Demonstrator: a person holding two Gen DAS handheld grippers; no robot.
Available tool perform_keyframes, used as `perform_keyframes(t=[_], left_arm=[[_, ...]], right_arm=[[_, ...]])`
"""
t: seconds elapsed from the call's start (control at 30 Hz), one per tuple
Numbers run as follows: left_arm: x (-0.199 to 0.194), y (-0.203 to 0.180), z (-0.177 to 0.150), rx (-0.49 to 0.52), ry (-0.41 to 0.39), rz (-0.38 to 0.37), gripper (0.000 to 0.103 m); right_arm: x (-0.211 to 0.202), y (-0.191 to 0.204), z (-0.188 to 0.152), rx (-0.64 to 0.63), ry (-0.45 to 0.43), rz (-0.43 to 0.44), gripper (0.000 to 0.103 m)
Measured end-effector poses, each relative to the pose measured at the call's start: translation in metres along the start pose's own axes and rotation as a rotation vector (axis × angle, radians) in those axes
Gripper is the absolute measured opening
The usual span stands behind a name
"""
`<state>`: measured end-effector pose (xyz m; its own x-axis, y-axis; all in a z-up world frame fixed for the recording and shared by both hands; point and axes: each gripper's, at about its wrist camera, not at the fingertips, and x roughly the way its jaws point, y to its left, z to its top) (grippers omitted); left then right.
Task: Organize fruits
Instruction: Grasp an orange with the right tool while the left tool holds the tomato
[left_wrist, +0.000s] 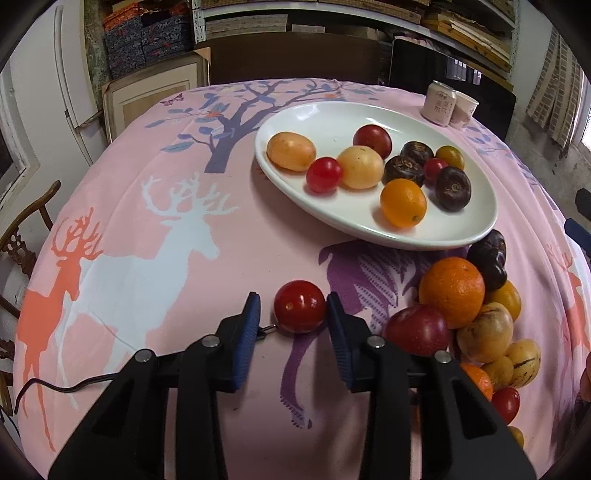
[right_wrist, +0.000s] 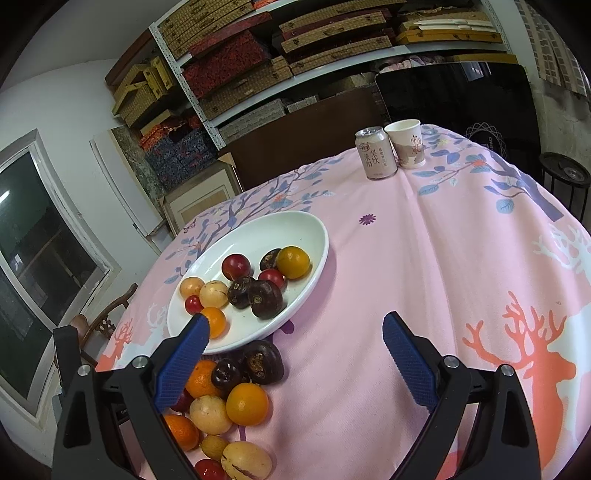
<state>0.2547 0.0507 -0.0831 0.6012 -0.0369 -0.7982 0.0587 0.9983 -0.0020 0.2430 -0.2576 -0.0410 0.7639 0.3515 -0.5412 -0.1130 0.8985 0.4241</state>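
Both tongs hang over the pink tablecloth (left_wrist: 229, 229). Left gripper (left_wrist: 291, 310) has its blue pads around a red cherry tomato (left_wrist: 300, 306), right pad touching, left pad just off it. Right gripper (right_wrist: 295, 332) is spread wide, holding nothing. White oval plate (left_wrist: 332, 122) holds mixed fruit; a loose fruit pile (right_wrist: 229, 406) lies on the cloth just beside it.

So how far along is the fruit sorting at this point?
Roughly midway. Ten fruits already lie in the white plate. The left claw brackets a red tomato on the cloth, apparently not yet clamped; the right claw is open, empty. The fruit pile beside the plate remains.
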Motion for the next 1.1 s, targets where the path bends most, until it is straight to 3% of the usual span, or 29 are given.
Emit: perform_keyframes(t=[0.1, 0.2, 0.37, 0.6, 0.77, 0.93, 1.03, 1.1], left_arm=[[0.005, 0.000, 0.001, 0.000, 0.020, -0.008, 0.037], [0.005, -0.001, 0.000, 0.005, 0.020, -0.004, 0.028], [0.002, 0.003, 0.000, -0.014, 0.011, 0.008, 0.028], [0.000, 0.010, 0.000, -0.042, 0.011, 0.004, 0.028], [0.001, 0.011, 0.000, -0.050, 0.022, -0.003, 0.028], [0.001, 0.011, 0.000, -0.052, 0.024, -0.008, 0.028], [0.002, 0.012, 0.000, -0.055, 0.027, -0.010, 0.028], [0.002, 0.012, 0.000, -0.055, 0.028, -0.010, 0.028]], right_arm=[[0.000, 0.000, 0.000, -0.002, 0.000, -0.001, 0.096], [0.001, 0.000, 0.000, -0.011, 0.005, 0.000, 0.095], [0.007, 0.005, -0.003, -0.049, 0.038, -0.019, 0.096], [0.034, 0.024, -0.023, -0.179, 0.191, -0.063, 0.096], [0.040, 0.035, -0.037, -0.236, 0.262, -0.030, 0.096], [0.047, 0.032, -0.045, -0.258, 0.302, -0.086, 0.096], [0.042, 0.024, -0.040, -0.242, 0.273, -0.112, 0.096], [0.035, 0.011, -0.032, -0.219, 0.203, -0.244, 0.096]])
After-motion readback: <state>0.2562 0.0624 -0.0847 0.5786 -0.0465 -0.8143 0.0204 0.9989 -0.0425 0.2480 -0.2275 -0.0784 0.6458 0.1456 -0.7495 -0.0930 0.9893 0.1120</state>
